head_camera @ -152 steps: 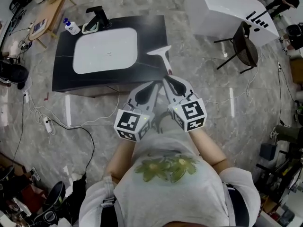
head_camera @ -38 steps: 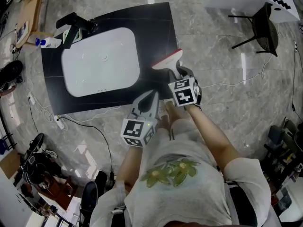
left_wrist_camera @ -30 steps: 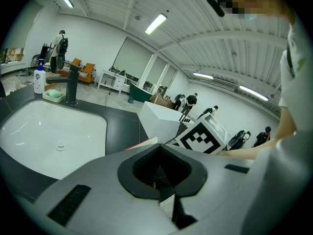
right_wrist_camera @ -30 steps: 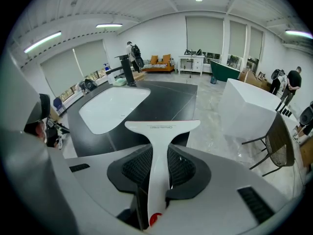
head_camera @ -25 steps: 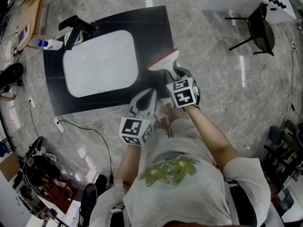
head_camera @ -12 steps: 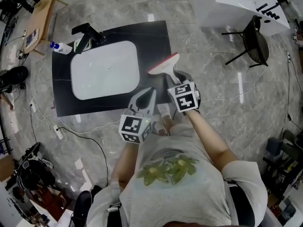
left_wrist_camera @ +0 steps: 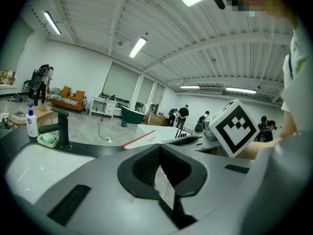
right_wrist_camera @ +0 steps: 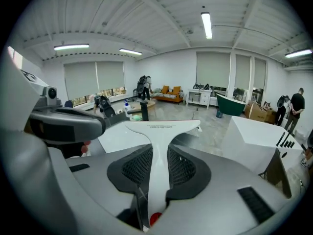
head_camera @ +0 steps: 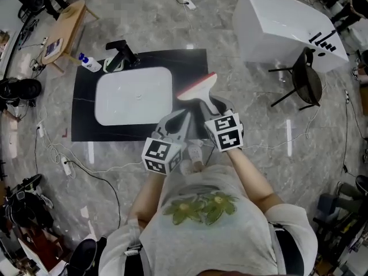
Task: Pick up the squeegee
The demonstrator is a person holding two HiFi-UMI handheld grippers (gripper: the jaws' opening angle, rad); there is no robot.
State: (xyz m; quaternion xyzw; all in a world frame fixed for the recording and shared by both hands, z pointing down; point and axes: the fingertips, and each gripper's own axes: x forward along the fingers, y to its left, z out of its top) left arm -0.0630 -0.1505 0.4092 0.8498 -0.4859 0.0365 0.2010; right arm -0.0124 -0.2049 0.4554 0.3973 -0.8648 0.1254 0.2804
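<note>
Grey marble floor (head_camera: 241,114) on every side, with open room between the black worktop (head_camera: 83,125) and the white tub (head_camera: 276,22) at the far right. Black chair (head_camera: 302,79) just beside the tub. White basin (head_camera: 133,95) sunk in the middle of the worktop, leaving narrow black margins on all four edges. Black faucet (head_camera: 122,53) at the far edge, near the far-left corner. Soap bottle (head_camera: 89,64) just off that corner. White squeegee (head_camera: 196,89) seen over the worktop's right edge, red-edged blade pointing away. Right gripper (head_camera: 210,109) clamped on its handle, pads pressing on both sides. Left gripper (head_camera: 183,118) just beside, near the front-right corner, jaw tips together, nothing between.
</note>
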